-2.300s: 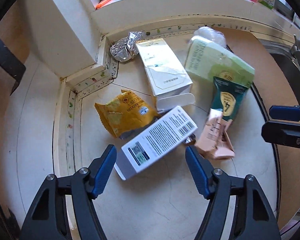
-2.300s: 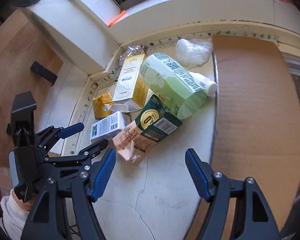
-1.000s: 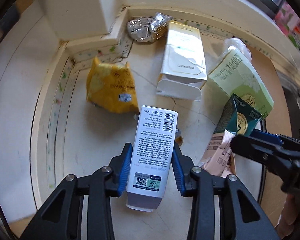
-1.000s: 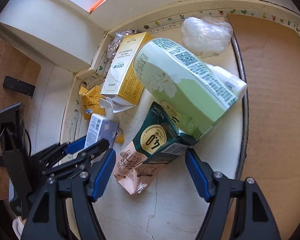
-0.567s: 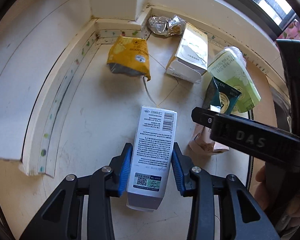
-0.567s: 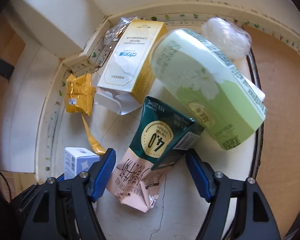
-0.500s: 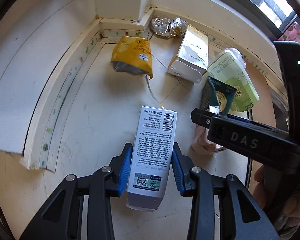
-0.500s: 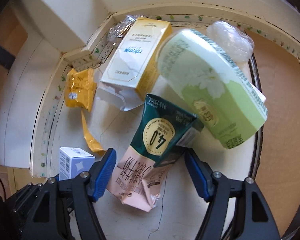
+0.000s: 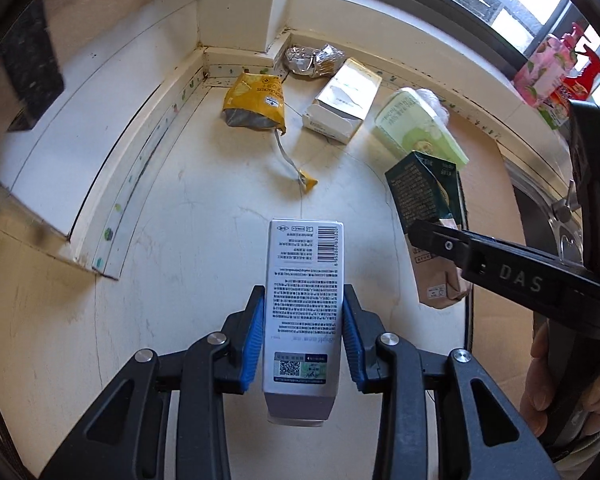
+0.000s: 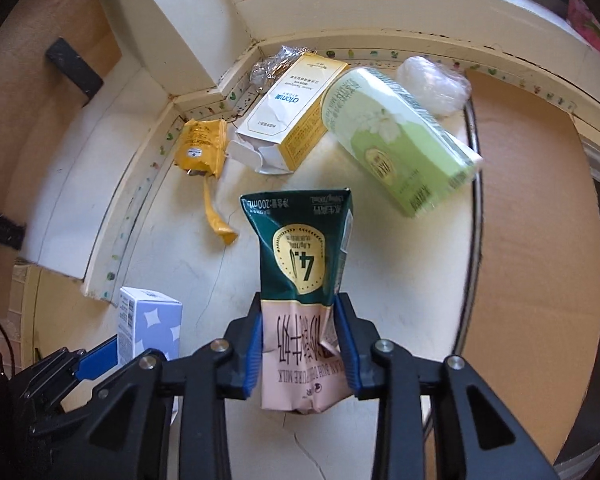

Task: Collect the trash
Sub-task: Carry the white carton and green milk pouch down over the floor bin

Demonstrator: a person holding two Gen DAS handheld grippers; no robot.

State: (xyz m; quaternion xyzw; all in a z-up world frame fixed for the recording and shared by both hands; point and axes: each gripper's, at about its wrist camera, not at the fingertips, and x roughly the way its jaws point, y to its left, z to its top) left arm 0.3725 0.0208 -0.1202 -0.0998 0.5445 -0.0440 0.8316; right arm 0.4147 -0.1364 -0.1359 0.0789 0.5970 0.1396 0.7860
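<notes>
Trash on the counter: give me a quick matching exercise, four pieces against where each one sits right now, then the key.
Things:
1. white printed box
2. green and pink milk carton
3. yellow snack wrapper
4. crumpled foil

Places:
A. lying open on the counter near the wall trim
B. clamped in the right gripper
C. tucked in the corner by the pillar
D. clamped in the left gripper

Pairs: 1-D, 2-B, 3-A, 4-C
</notes>
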